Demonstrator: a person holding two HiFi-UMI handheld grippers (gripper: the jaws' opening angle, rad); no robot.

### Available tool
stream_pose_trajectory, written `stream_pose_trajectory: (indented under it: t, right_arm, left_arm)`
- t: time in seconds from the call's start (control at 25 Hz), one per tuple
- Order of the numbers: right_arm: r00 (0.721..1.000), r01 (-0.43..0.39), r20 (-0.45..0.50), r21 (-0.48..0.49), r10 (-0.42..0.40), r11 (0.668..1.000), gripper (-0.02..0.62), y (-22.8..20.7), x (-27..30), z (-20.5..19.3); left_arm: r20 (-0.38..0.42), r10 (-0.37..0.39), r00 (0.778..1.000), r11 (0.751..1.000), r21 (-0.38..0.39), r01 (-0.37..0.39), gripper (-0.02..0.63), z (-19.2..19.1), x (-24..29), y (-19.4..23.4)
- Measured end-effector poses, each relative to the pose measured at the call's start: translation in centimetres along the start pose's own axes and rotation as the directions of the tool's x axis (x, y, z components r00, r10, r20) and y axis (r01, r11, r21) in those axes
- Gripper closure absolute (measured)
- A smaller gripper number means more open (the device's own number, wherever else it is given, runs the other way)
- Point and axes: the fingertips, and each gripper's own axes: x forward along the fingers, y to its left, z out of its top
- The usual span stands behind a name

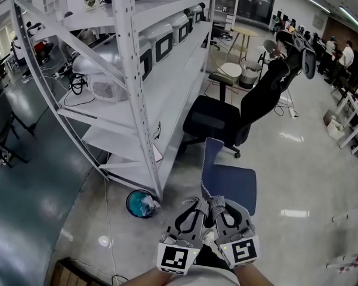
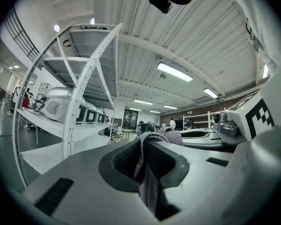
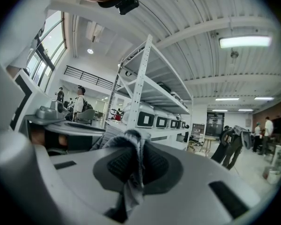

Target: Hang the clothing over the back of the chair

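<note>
In the head view, the left gripper (image 1: 197, 205) and the right gripper (image 1: 221, 206) sit side by side at the bottom centre. Both tips pinch a bunched edge of the grey clothing (image 1: 209, 200). Just above them in the frame stands the blue chair (image 1: 234, 182), its narrow back nearest the grippers. A black office chair (image 1: 250, 109) stands further up, and a white shelf rack (image 1: 137, 88) fills the left. A blue bin (image 1: 142, 203) sits on the floor at the rack's foot.

In the left gripper view, the left gripper (image 2: 142, 141) has its jaws drawn narrow on a fold of the clothing (image 2: 150, 186). The fold runs down the middle between the dark pads.

In the right gripper view, the right gripper (image 3: 134, 138) is likewise clamped narrow on the clothing (image 3: 131, 182). The fabric bulges over the tips at the centre of the frame.
</note>
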Motion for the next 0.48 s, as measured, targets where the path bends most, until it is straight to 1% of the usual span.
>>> stream_pose_trajectory:
  t: [0.12,0.24,0.48]
  right_arm:
    - [1.0,0.001,-0.012,0.017,-0.001,1.0,0.558,-1.2,0.2,-0.7]
    - [1.0,-0.007,-0.012,0.023,0.007,1.0,0.558,-2.3,0.8,-1.0]
    - [0.999,-0.031,-0.008,0.029,0.032,0.999,0.558,-5.1,2.2,-1.5]
  left_arm:
    - [-0.018,0.001,1.0,1.0,-0.003,-0.001,0.571,-0.5,1.1,-0.2]
    - [-0.026,0.021,0.999,1.0,-0.015,-0.022,0.571,-0.7,2.2,0.1]
    - [-0.028,0.042,0.999,0.999,-0.004,-0.042,0.571,-0.9,5.4,0.1]
